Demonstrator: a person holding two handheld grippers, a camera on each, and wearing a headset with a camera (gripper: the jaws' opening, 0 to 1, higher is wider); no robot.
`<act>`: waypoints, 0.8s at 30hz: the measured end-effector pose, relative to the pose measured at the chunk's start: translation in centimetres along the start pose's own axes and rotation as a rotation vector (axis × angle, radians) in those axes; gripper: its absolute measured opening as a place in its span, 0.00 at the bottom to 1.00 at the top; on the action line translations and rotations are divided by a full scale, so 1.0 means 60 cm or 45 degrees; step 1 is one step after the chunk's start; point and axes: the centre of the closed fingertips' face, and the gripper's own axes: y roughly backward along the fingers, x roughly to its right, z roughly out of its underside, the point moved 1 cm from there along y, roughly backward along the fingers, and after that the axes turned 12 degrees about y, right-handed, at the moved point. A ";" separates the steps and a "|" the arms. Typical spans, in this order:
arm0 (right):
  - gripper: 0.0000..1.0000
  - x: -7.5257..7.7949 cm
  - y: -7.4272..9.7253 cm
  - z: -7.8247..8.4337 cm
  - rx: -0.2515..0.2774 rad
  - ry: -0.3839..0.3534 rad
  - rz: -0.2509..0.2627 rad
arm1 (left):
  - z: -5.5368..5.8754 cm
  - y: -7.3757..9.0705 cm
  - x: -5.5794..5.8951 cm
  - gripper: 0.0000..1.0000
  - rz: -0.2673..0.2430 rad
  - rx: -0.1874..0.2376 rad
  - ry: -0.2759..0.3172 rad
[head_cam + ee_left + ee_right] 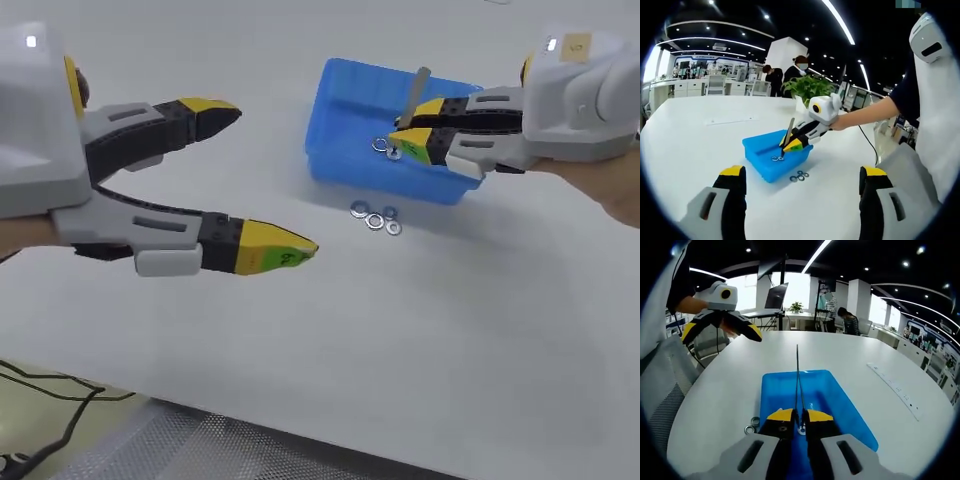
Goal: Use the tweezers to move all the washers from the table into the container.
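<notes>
The right tool [408, 138] was pinched narrow on the tweezers [417, 92], whose long axis ran forward along its jaws, over the blue container [335, 120], where a few washers [384, 148] lay; whether the tips carried one could not be told. The loose washers [375, 217] clustered on the worktop [450, 330] just beside the container's near wall, back toward the person from that tool, plainly the nearer one. The left tool [268, 180] hung wide open and empty, well apart.
</notes>
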 end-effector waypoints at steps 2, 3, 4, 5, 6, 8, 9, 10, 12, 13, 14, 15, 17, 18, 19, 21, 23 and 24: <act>0.08 -0.001 0.001 0.000 -0.008 0.009 -0.002 | -0.005 -0.006 0.000 0.99 0.005 0.002 -0.005; 0.08 -0.002 0.002 0.000 -0.015 0.014 -0.004 | -0.007 -0.009 0.000 0.98 0.010 0.002 -0.010; 0.08 -0.003 0.003 -0.002 -0.017 0.016 -0.008 | -0.011 -0.014 -0.001 0.97 0.014 -0.001 -0.024; 0.08 -0.003 0.003 -0.004 -0.016 0.022 -0.010 | -0.013 -0.017 -0.002 0.96 0.015 -0.005 -0.030; 0.08 -0.002 0.004 -0.006 -0.012 0.031 -0.012 | -0.022 -0.024 -0.004 0.94 0.023 0.001 -0.034; 0.08 0.000 0.005 -0.009 -0.008 0.038 -0.012 | -0.038 -0.033 -0.007 0.90 0.031 0.030 -0.078; 0.08 0.000 0.005 -0.012 -0.005 0.044 -0.012 | -0.047 -0.043 -0.008 0.88 0.038 0.035 -0.081; 0.08 0.001 0.005 -0.013 -0.004 0.048 -0.012 | -0.053 -0.050 -0.009 0.87 0.044 0.041 -0.081; 0.08 0.001 0.006 -0.013 -0.013 0.060 -0.015 | -0.063 -0.070 -0.020 0.86 0.060 0.033 -0.105; 0.08 0.001 0.007 -0.013 -0.017 0.067 -0.014 | -0.064 -0.078 -0.023 0.85 0.066 0.019 -0.129; 0.08 0.001 0.008 -0.014 -0.016 0.067 -0.014 | -0.065 -0.085 -0.026 0.83 0.070 0.006 -0.151; 0.08 0.000 0.010 -0.015 -0.014 0.068 -0.014 | -0.068 -0.096 -0.025 0.81 0.086 -0.002 -0.172; 0.08 -0.001 0.012 -0.016 -0.015 0.078 -0.015 | -0.073 -0.113 -0.025 0.76 0.106 -0.013 -0.173; 0.08 -0.001 0.013 -0.017 -0.015 0.081 -0.019 | -0.074 -0.119 -0.022 0.74 0.132 -0.017 -0.157; 0.08 -0.002 0.014 -0.017 -0.016 0.086 -0.022 | -0.076 -0.125 -0.021 0.70 0.149 -0.019 -0.154; 0.08 -0.002 0.016 -0.018 -0.019 0.096 -0.025 | -0.080 -0.138 -0.020 0.63 0.169 -0.031 -0.174; 0.08 -0.001 0.017 -0.019 -0.016 0.095 -0.024 | -0.085 -0.150 -0.021 0.58 0.181 -0.032 -0.175; 0.08 -0.001 0.018 -0.019 -0.019 0.095 -0.022 | -0.091 -0.155 -0.019 0.57 0.193 -0.024 -0.171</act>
